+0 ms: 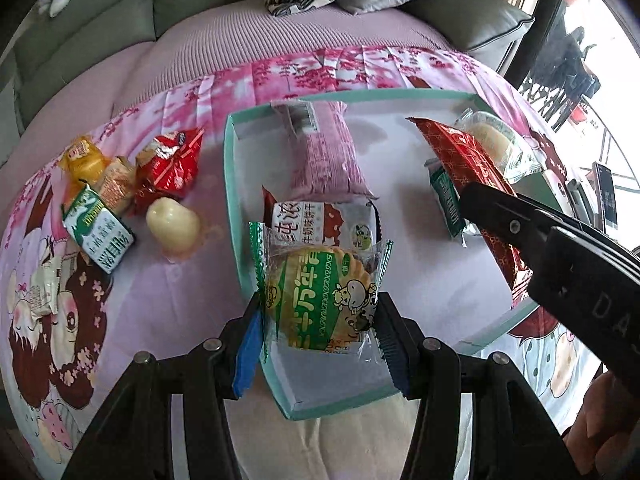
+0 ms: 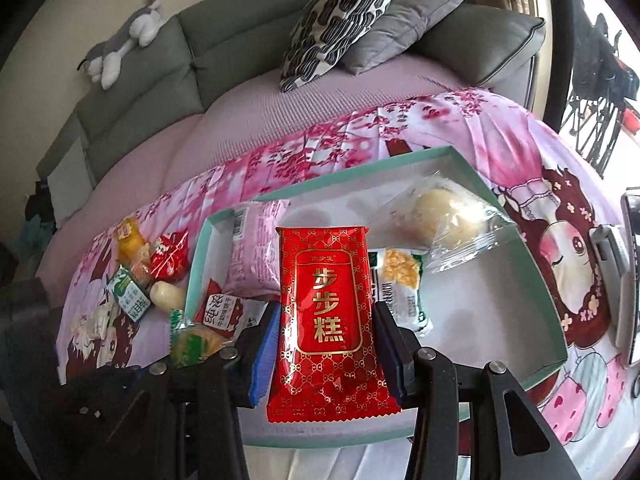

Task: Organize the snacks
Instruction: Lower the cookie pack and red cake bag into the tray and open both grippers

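- On the pink cloth [image 2: 500, 152], a teal-rimmed tray [image 2: 532, 264] holds several snacks.
- Over the tray's near side, the right gripper [image 2: 326, 350] clamps a red packet [image 2: 326, 312].
- At the tray's near left corner, the left gripper [image 1: 318, 344] clamps a green-labelled cake [image 1: 320, 296].
- Left of the tray, loose snacks [image 1: 120, 192] lie clustered.

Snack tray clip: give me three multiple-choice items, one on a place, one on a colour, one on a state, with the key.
1. Where does the pink packet lie?
A. inside the tray
B. on the sofa cushion
C. beside the phone

2. What colour is the packet in the right claw?
A. green
B. red
C. white

3. What is the left claw doing?
A. open over bare cloth
B. shut on nothing
C. shut on the green biscuit pack

Key: 1 A, the pink packet rests against the tray's far left wall; 2 B, the red packet with gold print sits between the pads; 3 C, both pads press the biscuit pack's sides.
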{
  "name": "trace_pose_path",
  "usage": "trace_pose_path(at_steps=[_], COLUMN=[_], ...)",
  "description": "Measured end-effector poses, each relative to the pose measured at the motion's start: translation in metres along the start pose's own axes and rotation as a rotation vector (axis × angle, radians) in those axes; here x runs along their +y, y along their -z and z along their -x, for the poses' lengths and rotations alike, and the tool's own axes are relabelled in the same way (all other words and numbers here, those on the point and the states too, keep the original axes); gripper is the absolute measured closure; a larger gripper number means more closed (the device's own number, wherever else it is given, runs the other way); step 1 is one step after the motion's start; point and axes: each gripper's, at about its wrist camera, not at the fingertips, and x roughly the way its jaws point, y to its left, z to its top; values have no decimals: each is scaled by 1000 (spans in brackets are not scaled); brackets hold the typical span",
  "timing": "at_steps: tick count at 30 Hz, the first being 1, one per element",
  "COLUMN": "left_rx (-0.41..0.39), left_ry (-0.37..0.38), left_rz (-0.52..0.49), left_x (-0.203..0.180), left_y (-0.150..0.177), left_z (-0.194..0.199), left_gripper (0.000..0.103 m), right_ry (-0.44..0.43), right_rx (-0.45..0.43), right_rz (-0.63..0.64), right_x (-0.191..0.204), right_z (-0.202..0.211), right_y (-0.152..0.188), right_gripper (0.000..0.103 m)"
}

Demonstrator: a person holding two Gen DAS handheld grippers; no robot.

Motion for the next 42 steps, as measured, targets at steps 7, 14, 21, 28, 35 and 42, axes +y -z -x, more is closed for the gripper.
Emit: trace_pose_path(at_steps=[7,14,21,28,35,42], left_rx=[11,21,16,8,-29,-77], left_ry=[5,6,16,21,25,-12], left_rz=[8,8,1,5,24,145], left_x=[0,1,-1,1,7,41], left_y=[2,2,2,1,-2,-7], left_z=[-7,-11,-9,-5,5,16], left_gripper=[47,47,44,40,28,27], right_ry=[1,-1,-2,6,18,23], right_rx=[30,37,19,8,6,23], right_rz=[2,11,0,-29,-50,-23], right_x=[3,5,3,-4,-10,-6], right_z=[-8,-9,-5,-3,-2,-6], right_y=[2,1,-1,-2,-2,-1], right_gripper=[54,53,53,54,54,54])
